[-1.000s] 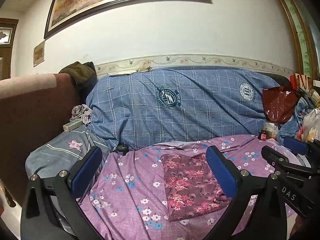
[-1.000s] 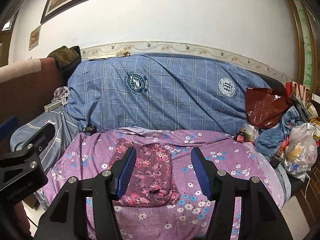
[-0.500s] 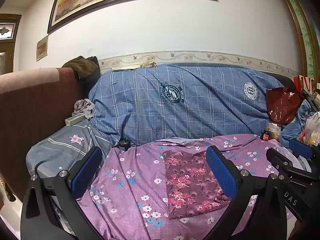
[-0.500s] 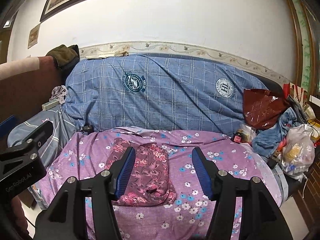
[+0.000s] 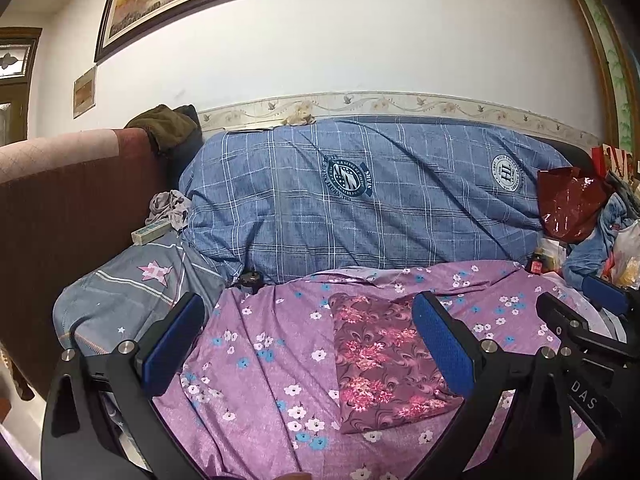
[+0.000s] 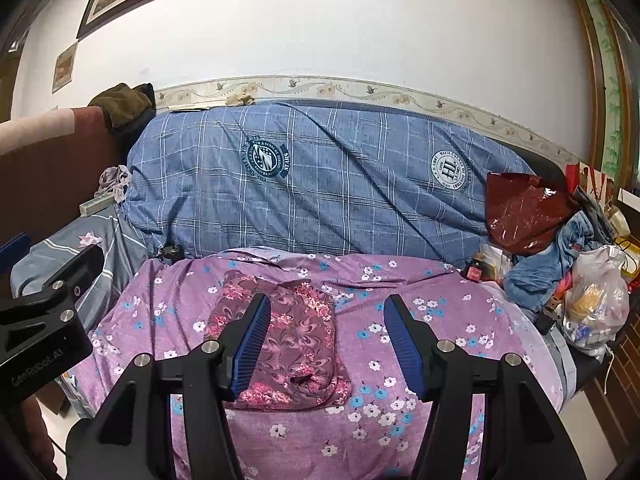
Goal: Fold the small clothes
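Purple flowered sheet covers the seat, bare left of the garment. Left gripper hangs above it, fingers spread, holding nothing. Folded maroon garment lies flat mid-sheet, edges clear all round. Right gripper hovers over its right edge, spread, empty. Bags crowd the right end.

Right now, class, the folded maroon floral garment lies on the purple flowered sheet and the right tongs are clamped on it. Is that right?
Not quite. In the right wrist view the right tongs are open above the maroon floral garment, not clamped. It does lie on the purple flowered sheet.
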Available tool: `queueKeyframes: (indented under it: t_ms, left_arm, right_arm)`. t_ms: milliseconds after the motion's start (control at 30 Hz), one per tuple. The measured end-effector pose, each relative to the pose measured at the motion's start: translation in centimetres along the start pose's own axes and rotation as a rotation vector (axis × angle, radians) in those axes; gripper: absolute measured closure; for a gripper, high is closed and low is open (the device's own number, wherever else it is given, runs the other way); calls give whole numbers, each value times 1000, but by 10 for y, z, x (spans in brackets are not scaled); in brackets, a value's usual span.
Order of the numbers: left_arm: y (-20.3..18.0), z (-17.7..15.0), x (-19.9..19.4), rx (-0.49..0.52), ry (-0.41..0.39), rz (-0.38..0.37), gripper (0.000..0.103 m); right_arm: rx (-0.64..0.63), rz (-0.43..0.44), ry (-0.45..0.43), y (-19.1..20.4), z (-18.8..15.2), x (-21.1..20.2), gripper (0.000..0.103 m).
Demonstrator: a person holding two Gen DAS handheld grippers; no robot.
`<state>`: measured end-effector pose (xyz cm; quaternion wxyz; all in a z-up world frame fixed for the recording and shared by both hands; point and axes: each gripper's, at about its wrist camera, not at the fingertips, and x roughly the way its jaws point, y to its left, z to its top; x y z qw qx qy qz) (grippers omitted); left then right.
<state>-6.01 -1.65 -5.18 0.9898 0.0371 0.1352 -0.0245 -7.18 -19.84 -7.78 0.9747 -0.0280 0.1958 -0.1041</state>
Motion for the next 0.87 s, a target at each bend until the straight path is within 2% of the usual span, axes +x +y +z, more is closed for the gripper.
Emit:
queueKeyframes:
  t_ms: [567, 867]
  left_arm:
    - [3, -1, 4, -13, 16, -6, 0]
    - [6, -4, 7, -48, -17, -92, 0]
  right_arm:
    - [-8, 0, 5, 4, 0, 3, 42]
    - [-12, 6, 28, 7, -3, 14, 42]
